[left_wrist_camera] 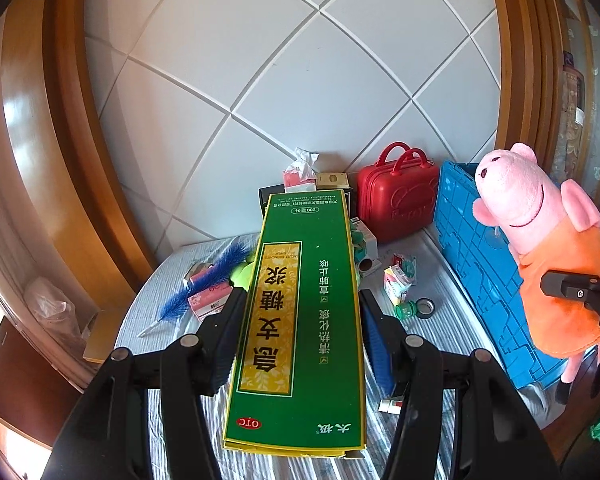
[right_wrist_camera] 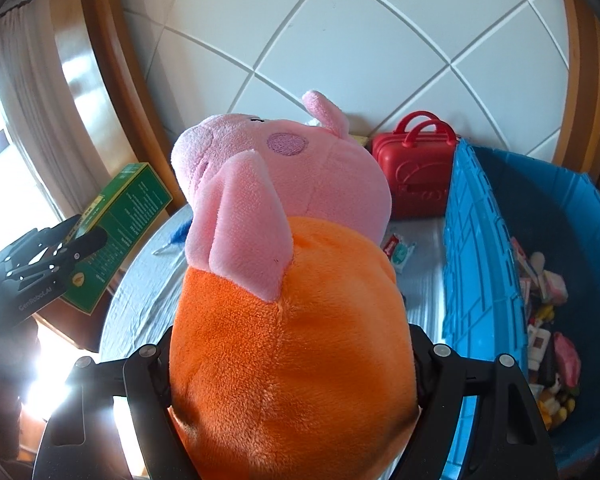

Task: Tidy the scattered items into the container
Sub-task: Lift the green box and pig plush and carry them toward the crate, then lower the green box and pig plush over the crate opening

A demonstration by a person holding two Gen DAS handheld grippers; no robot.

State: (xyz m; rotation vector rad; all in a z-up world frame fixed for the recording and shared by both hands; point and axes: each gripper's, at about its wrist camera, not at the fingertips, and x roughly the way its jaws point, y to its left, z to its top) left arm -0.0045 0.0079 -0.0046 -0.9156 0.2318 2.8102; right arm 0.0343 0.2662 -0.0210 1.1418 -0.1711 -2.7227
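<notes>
My left gripper is shut on a long green and yellow medicine box and holds it above the table; the box also shows in the right wrist view. My right gripper is shut on a pink pig plush in an orange dress, held just left of the blue crate. In the left wrist view the plush hangs against the crate's left wall. The crate holds several small items.
A red toy suitcase stands at the back by the crate. On the striped cloth lie a blue feather brush, small boxes, a green cap, a tape roll and a wipes pack.
</notes>
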